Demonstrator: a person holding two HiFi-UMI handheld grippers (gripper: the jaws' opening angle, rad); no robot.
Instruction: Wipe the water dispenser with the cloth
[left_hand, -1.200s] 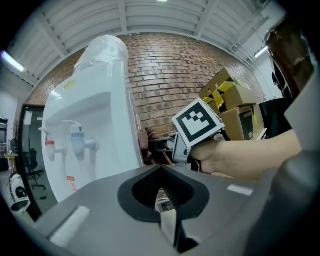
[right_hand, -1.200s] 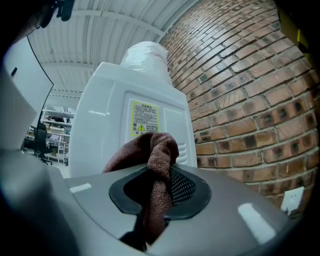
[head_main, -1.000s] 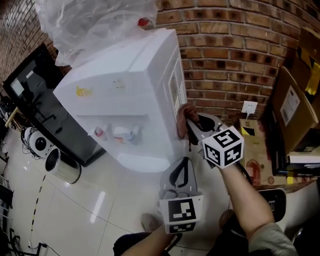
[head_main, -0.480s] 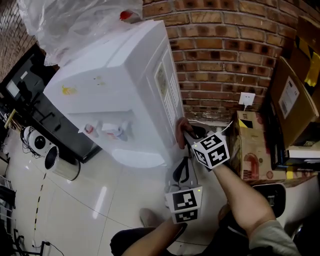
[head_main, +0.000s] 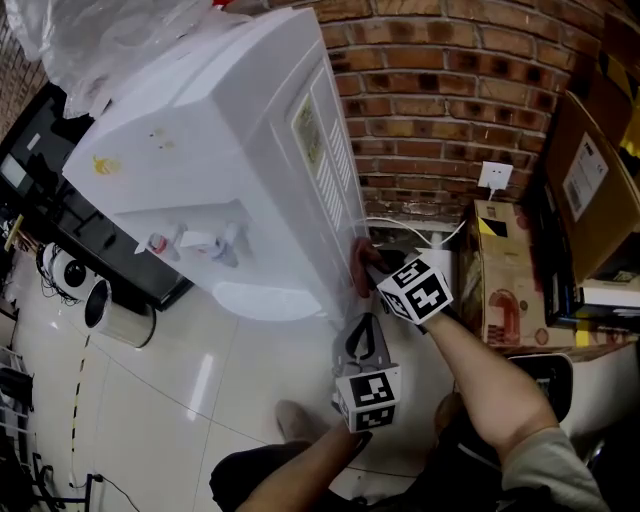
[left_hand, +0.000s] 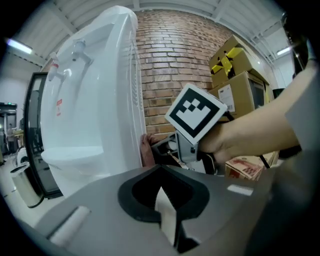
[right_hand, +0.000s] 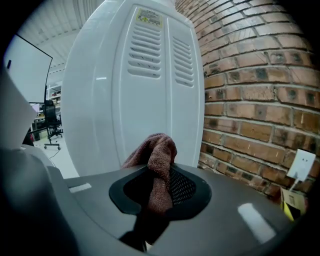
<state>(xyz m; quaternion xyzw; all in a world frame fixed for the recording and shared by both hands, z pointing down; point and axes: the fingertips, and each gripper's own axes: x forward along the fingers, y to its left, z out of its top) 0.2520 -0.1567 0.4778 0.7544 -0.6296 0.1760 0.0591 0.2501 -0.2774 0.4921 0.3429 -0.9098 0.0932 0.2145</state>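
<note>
Right hand-held gripper (right_hand: 157, 197): pinching brown cloth (right_hand: 159, 152) against water dispenser (right_hand: 120, 100) side. Left hand-held gripper (left_hand: 161, 192): closed, empty. Risk: drag on the panel may pull cloth from the pinch.

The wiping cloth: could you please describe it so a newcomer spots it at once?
Find the tall white plastic water dispenser against the red brick wall. Low on its vented side panel, the right gripper pinches a reddish-brown terry cloth. Nothing else there is soft and dark.

No readable text, sticker (right_hand: 149, 18) on water dispenser (right_hand: 125, 100) seemingly printed, blurred
</note>
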